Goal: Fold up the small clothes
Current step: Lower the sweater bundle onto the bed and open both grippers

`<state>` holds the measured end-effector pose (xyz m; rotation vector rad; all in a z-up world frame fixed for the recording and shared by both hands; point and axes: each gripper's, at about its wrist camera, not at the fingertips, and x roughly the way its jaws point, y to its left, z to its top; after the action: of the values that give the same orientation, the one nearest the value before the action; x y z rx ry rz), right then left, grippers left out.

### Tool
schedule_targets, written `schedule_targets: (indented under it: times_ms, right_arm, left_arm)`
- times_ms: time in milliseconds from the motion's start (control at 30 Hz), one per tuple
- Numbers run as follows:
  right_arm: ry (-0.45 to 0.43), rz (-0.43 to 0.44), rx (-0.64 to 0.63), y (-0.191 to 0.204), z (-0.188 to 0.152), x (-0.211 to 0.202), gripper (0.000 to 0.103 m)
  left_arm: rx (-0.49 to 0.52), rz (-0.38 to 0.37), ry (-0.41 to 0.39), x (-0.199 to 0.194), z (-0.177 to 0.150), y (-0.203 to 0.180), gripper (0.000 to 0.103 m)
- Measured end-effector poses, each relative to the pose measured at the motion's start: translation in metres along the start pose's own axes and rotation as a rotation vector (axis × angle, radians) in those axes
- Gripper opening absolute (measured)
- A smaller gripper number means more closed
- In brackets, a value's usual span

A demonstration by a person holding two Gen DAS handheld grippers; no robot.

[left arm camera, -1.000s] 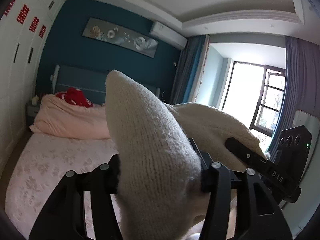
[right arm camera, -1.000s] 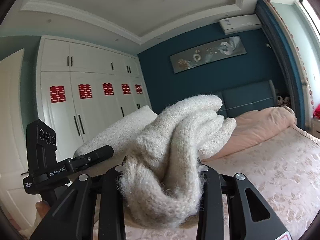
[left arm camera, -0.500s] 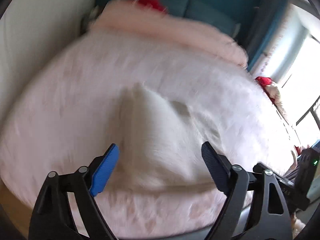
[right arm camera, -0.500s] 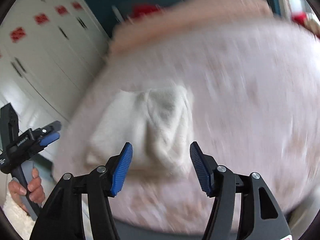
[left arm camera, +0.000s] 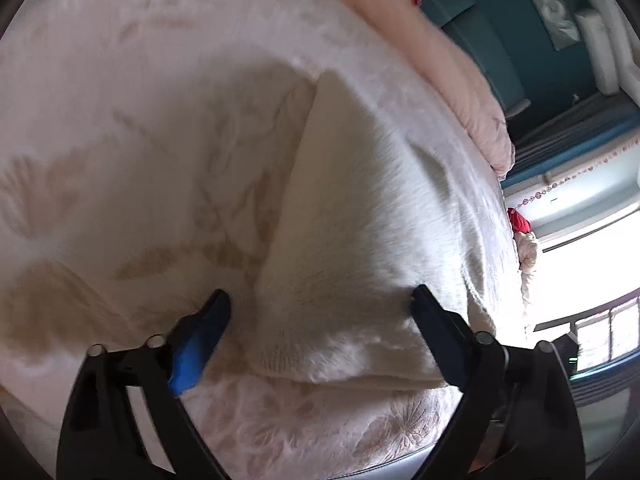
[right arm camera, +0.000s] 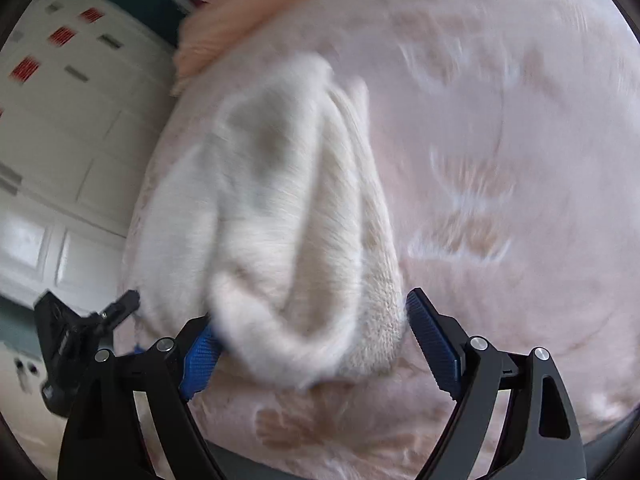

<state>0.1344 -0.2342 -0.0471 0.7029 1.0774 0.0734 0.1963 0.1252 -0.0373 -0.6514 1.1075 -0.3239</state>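
A cream knitted garment (left arm camera: 352, 208) lies in loose folds on the pink flowered bed sheet (left arm camera: 120, 160). My left gripper (left arm camera: 320, 300) straddles its near edge. The jaws are wide apart and closing, with the knit between them and a gap at the blue left pad (left arm camera: 192, 356). In the right wrist view the same garment (right arm camera: 280, 200) is bunched into thick folds. My right gripper (right arm camera: 312, 312) is at its near end, jaws opening, with the knit between the blue pads and not pinched.
A pink duvet (left arm camera: 452, 60) is heaped at the head of the bed, with a teal wall behind it. A bright window (left arm camera: 592, 264) is at the right. White wardrobe doors (right arm camera: 60, 120) stand beside the bed. The left gripper's black frame (right arm camera: 72, 336) shows by the bed's edge.
Both grippers held the garment up in the air a second ago. They have since let go and tipped down, and the garment now lies on the bed between their open jaws.
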Motion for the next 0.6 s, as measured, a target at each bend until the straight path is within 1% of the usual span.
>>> schedule_targets:
  times_ms: [33,67,100,133,200,233,267,300,333,367,400,433,467,500,533,567,600]
  right_arm:
    - [-0.001,0.031,0.01,-0.001,0.001,0.003,0.049]
    - [0.002,0.033,0.006,0.002,0.002,0.003,0.04]
    - [-0.008,0.033,-0.013,0.01,0.004,-0.003,0.038]
    - [-0.043,0.03,-0.069,0.026,0.008,-0.017,0.035]
    - [-0.103,0.029,-0.164,0.049,0.011,-0.043,0.034]
    - [-0.128,0.02,-0.214,0.059,0.011,-0.055,0.034]
    - [-0.141,0.006,-0.265,0.066,0.011,-0.064,0.034]
    - [-0.131,-0.006,-0.288,0.067,0.008,-0.064,0.037]
    - [-0.089,-0.034,-0.3,0.061,0.003,-0.053,0.044]
    - [-0.048,-0.069,-0.308,0.054,-0.002,-0.04,0.045]
    - [0.024,-0.152,-0.32,0.039,-0.011,-0.016,0.045]
    - [0.053,-0.173,-0.31,0.029,-0.018,-0.006,0.051]
    - [0.031,-0.131,-0.264,0.021,-0.023,-0.011,0.051]
    - [-0.003,-0.106,-0.22,0.018,-0.026,-0.022,0.051]
    - [-0.039,-0.126,-0.225,0.024,-0.025,-0.037,0.051]
    - [-0.064,-0.151,-0.251,0.032,-0.024,-0.047,0.051]
    - [-0.123,-0.177,-0.306,0.047,-0.022,-0.064,0.051]
  left_arm:
    - [0.0,-0.027,0.024,0.007,-0.002,0.001,0.057]
    - [0.013,-0.012,0.023,0.005,-0.004,-0.003,0.053]
    - [0.048,0.003,0.007,-0.001,-0.004,-0.012,0.042]
    - [0.075,0.007,-0.002,-0.008,-0.004,-0.019,0.034]
    - [0.112,-0.007,-0.025,-0.028,-0.003,-0.032,0.028]
    - [0.126,-0.014,-0.049,-0.044,-0.003,-0.038,0.027]
    - [0.131,-0.013,-0.056,-0.049,-0.003,-0.038,0.027]
    - [0.131,-0.008,-0.055,-0.052,-0.004,-0.037,0.027]
    - [0.134,0.022,-0.031,-0.044,-0.008,-0.033,0.028]
    - [0.144,0.058,-0.012,-0.035,-0.011,-0.029,0.029]
    - [0.156,0.107,0.018,-0.022,-0.017,-0.024,0.031]
    - [0.154,0.135,0.04,-0.011,-0.025,-0.018,0.035]
    - [0.14,0.119,0.015,-0.013,-0.032,-0.015,0.036]
    - [0.135,0.115,-0.02,-0.023,-0.036,-0.016,0.04]
    - [0.139,0.117,-0.045,-0.031,-0.038,-0.019,0.041]
    - [0.149,0.137,-0.075,-0.04,-0.038,-0.022,0.041]
    - [0.178,0.149,-0.118,-0.054,-0.038,-0.031,0.041]
